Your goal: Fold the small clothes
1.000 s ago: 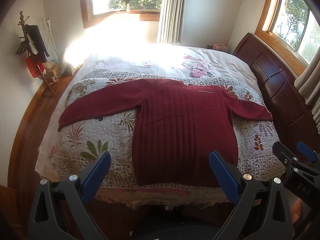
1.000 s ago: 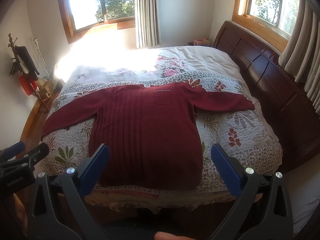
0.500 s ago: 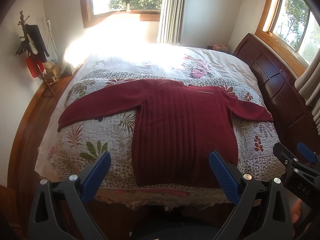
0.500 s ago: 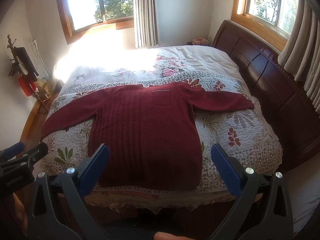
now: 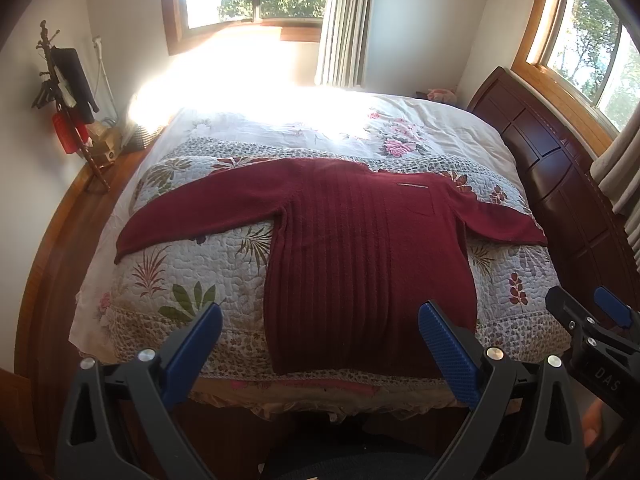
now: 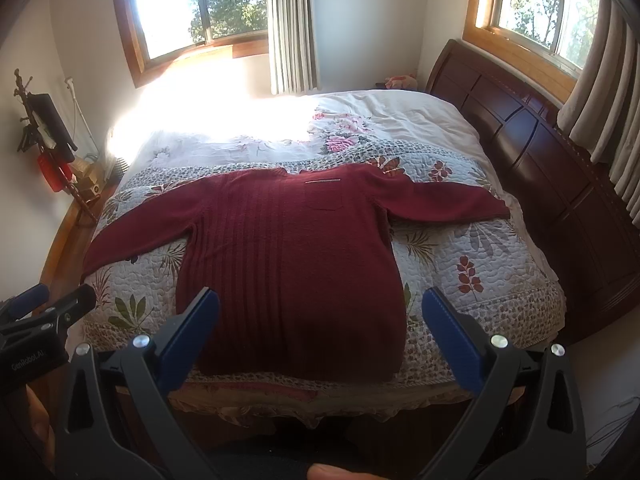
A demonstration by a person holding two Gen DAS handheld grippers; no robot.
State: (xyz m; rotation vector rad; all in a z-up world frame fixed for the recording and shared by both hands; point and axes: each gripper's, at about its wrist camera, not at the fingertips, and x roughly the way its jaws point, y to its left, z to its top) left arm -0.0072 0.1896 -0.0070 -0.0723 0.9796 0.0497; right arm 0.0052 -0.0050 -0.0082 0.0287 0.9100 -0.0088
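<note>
A dark red ribbed sweater (image 5: 360,248) (image 6: 292,264) lies flat on the bed, both sleeves spread out sideways, hem toward me. My left gripper (image 5: 320,324) hangs open in front of the hem, above the bed's near edge, holding nothing. My right gripper (image 6: 320,312) is open too, level with the hem and empty. Each gripper shows at the edge of the other's view: the right one (image 5: 592,320) and the left one (image 6: 48,308).
The bed carries a floral quilt (image 5: 192,272) (image 6: 472,256) and a white flowered sheet behind. A dark wooden headboard (image 5: 560,176) (image 6: 540,148) runs along the right. A coat rack (image 5: 68,92) stands at the left wall. Windows and curtains are behind.
Almost nothing: the right wrist view has crept slightly toward the bed. Both grippers stay open and the sweater has not moved.
</note>
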